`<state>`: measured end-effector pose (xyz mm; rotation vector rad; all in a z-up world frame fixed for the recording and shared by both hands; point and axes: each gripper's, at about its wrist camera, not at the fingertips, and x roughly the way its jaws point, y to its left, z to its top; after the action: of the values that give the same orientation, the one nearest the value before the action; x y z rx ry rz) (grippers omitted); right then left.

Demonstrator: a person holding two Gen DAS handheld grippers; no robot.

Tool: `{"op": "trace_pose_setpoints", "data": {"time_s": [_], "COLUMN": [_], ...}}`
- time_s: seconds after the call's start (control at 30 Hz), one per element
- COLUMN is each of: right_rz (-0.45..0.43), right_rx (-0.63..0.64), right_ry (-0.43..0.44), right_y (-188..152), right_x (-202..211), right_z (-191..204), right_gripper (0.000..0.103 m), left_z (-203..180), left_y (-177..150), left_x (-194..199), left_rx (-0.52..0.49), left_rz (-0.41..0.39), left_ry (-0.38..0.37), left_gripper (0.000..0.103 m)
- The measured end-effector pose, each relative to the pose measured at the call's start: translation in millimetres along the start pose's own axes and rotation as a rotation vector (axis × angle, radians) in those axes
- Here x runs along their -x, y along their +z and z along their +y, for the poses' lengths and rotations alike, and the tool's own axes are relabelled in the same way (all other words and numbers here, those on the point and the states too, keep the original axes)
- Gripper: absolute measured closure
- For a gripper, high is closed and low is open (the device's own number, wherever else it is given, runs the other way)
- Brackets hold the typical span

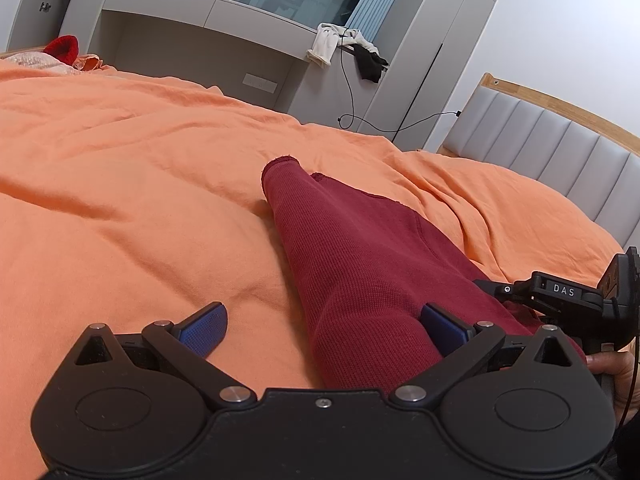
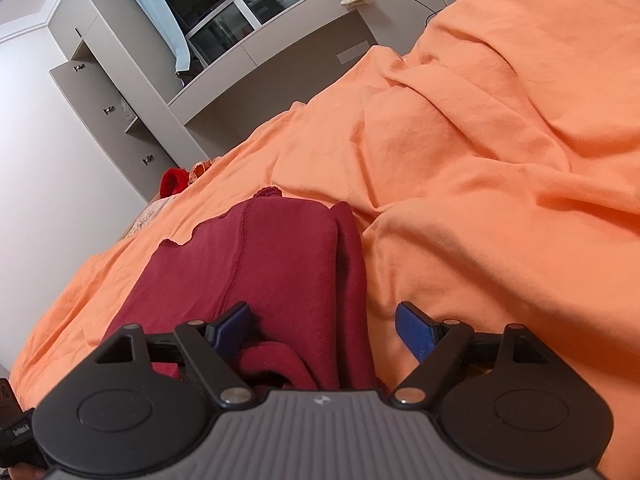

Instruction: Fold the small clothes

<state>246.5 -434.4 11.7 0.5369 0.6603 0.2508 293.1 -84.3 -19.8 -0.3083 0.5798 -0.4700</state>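
Note:
A dark red knit garment (image 1: 360, 248) lies folded lengthwise on the orange bed cover (image 1: 140, 184). It also shows in the right wrist view (image 2: 280, 256). My left gripper (image 1: 324, 330) is open, its blue pads wide apart over the garment's near end, the right pad touching the cloth. My right gripper (image 2: 326, 330) is open too, straddling the garment's near edge with a bunched fold of it between the fingers. The right gripper's black body (image 1: 576, 300) shows at the right edge of the left wrist view.
The orange cover (image 2: 500, 160) is rumpled and spreads all round. A grey padded headboard (image 1: 560, 152) stands at the right. A grey cabinet (image 1: 240, 40) with a window, hanging cloths (image 1: 344, 46) and a black cable (image 1: 348, 92) is behind. Red and pale items (image 1: 60, 50) lie far left.

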Motion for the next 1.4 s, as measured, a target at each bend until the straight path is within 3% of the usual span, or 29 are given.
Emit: {"op": "trace_pose_setpoints", "data": {"time_s": [0.1, 0.17, 0.3, 0.47, 1.4], "right_rz": [0.001, 0.000, -0.001, -0.004, -0.009], "right_rx": [-0.002, 0.000, 0.003, 0.008, 0.021], "right_ry": [0.003, 0.001, -0.001, -0.004, 0.002], "right_y": [0, 0, 0, 0, -2], "right_x": [1, 1, 1, 1, 0], "right_z": [-1, 0, -1, 0, 2], "right_gripper": [0.019, 0.019, 0.019, 0.019, 0.012], "left_z": [3, 5, -10, -22, -29], "left_y": [4, 7, 5, -8, -10], "left_x": [6, 12, 10, -2, -1], "left_rx": [0.039, 0.067, -0.029, -0.128, -0.128], "left_rz": [-0.019, -0.043, -0.019, 0.016, 0.035], "left_ry": [-0.034, -0.108, -0.154, -0.103, -0.068], "left_gripper": [0.001, 0.001, 0.000, 0.000, 0.000]}}
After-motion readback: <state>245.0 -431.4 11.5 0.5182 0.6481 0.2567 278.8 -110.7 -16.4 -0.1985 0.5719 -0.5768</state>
